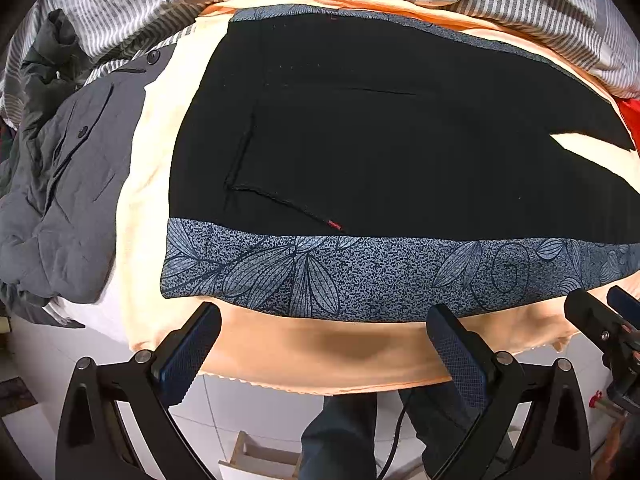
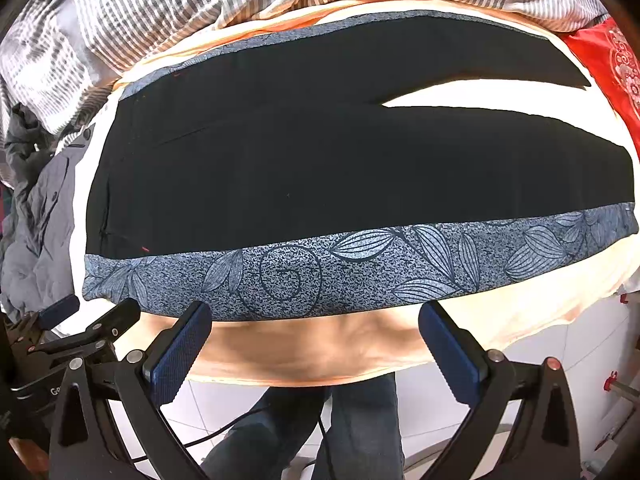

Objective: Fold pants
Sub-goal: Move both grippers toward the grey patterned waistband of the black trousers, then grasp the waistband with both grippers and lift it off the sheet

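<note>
On the peach sheet (image 1: 328, 356) of the bed, black pants (image 1: 360, 140) with blue leaf-print side stripes lie flat, legs spread toward the right. Above the near edge hang the left gripper (image 1: 324, 344) and right gripper (image 2: 316, 344), jaws wide apart, holding nothing. Grey clothing (image 1: 68, 200) is heaped at left.

The pants (image 1: 360, 140) are spread flat on the bed (image 1: 320, 360); a jacket (image 1: 60, 200) is heaped at its left edge.

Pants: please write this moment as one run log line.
pants: flat, unfolded | left gripper: open, empty | right gripper: open, empty | both above near patterned edge
</note>
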Demonstrator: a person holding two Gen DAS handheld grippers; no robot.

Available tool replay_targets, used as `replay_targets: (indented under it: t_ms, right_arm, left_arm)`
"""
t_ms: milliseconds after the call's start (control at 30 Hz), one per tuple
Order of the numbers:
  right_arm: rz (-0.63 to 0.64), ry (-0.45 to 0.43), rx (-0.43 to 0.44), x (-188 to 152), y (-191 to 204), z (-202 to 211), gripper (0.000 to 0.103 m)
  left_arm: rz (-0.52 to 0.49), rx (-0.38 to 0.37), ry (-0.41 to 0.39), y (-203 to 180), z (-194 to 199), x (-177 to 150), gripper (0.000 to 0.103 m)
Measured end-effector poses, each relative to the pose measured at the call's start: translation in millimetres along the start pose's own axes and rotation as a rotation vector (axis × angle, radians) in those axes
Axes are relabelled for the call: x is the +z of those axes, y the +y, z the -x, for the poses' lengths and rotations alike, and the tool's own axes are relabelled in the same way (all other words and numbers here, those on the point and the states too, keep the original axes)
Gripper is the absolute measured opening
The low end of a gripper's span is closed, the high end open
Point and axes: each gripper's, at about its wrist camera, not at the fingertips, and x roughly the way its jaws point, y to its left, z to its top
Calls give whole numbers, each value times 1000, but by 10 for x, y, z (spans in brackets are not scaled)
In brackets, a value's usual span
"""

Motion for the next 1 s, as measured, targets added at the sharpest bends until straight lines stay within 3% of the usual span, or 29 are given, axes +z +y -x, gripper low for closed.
replay_targets:
  t_ms: [433,1000]
  right_arm:
    - [-1,0,7,-22,9,-15,103]
    - [-24,1,30,-9,-40,-41,103]
  left_arm:
    - [18,-5,-3,23,-30,-43,103]
    - [61,-69,17,98,-124,-59,103]
